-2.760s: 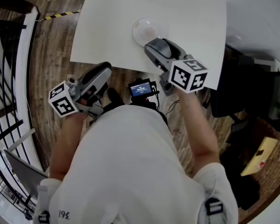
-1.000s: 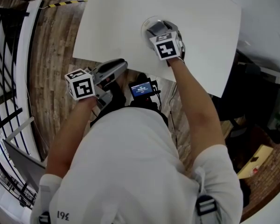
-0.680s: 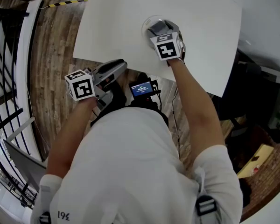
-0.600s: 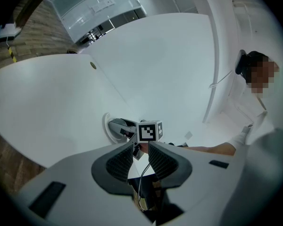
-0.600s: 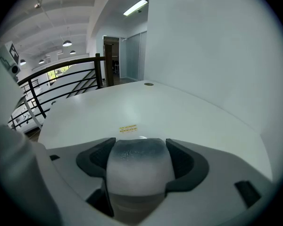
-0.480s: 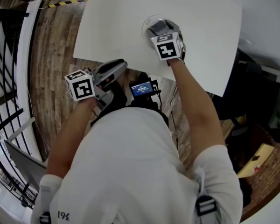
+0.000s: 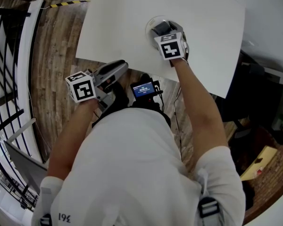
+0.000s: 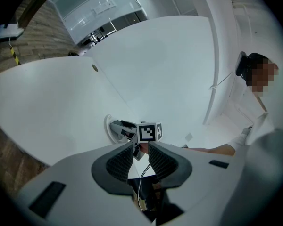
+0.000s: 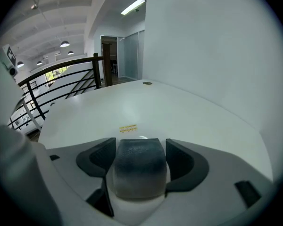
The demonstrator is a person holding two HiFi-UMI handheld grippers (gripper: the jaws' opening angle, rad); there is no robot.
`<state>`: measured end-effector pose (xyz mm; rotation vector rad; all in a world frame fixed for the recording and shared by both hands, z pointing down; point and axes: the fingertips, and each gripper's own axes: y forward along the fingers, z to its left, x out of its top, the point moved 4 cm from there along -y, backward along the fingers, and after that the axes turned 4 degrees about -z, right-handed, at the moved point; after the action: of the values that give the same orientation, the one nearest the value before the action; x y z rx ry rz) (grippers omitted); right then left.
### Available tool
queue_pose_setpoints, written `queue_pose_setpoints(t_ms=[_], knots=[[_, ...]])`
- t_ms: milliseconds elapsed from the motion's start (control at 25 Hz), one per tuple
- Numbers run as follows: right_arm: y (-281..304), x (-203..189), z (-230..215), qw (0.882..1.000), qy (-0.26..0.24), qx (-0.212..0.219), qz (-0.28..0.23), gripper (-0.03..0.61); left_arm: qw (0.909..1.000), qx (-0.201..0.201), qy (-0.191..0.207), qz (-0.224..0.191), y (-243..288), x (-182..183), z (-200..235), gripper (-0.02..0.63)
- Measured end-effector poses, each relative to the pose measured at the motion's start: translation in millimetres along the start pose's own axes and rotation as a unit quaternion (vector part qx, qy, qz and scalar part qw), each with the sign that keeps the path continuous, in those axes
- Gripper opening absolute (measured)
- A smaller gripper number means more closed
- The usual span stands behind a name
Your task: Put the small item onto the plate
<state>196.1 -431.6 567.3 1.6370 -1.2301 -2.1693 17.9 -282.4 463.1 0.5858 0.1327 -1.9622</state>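
Small item [image 9: 139,173] sits clamped between right tongs [image 9: 140,144] over plate [image 7: 149,24].

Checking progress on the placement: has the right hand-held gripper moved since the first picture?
Yes. The right hand-held gripper has gone forward, away from the near edge of the table, and now sits over the plate.

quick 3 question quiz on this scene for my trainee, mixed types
1. Choose: what stands between the right gripper's jaws? A nothing; B a small dark item; C a spoon.
2. True or false: the left gripper is over the plate.
3. Fill in: the table is ___ in colour.
Key: 1 B; 2 false, it is at the table's near edge; 3 white.
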Motion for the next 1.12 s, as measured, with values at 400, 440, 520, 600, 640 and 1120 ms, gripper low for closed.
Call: queue_pose_setpoints(t_ms=[400,440,520,600,640,1120], knots=[[2,-4,-3,1.0,0.007,0.001,0.006,0.334,1.0,-0.001,0.003,-0.005,-2,-2,-3,0.103],[2,-5,-4,1.0,0.009,0.0,0.009,0.334,1.0,-0.001,0.004,-0.006,-2,-2,-4,0.103],[1,-7,-6,1.0,0.015,0.0,0.017,0.334,1.0,-0.001,0.005,-0.006,-3,-2,-5,0.103],[0,-7,-4,0.999,0.022,0.003,0.023,0.334,1.0,-0.001,0.006,-0.006,-3,-3,-6,0.103],[-1,-7,-4,0.999,0.022,0.003,0.025,0.334,1.0,-0.002,0.007,-0.006,-4,-3,-6,0.103],[-16,4,-3,1.0,0.019,0.003,0.012,0.334,0.9998,-0.016,0.011,-0.002,-3,-1,-12,0.103]])
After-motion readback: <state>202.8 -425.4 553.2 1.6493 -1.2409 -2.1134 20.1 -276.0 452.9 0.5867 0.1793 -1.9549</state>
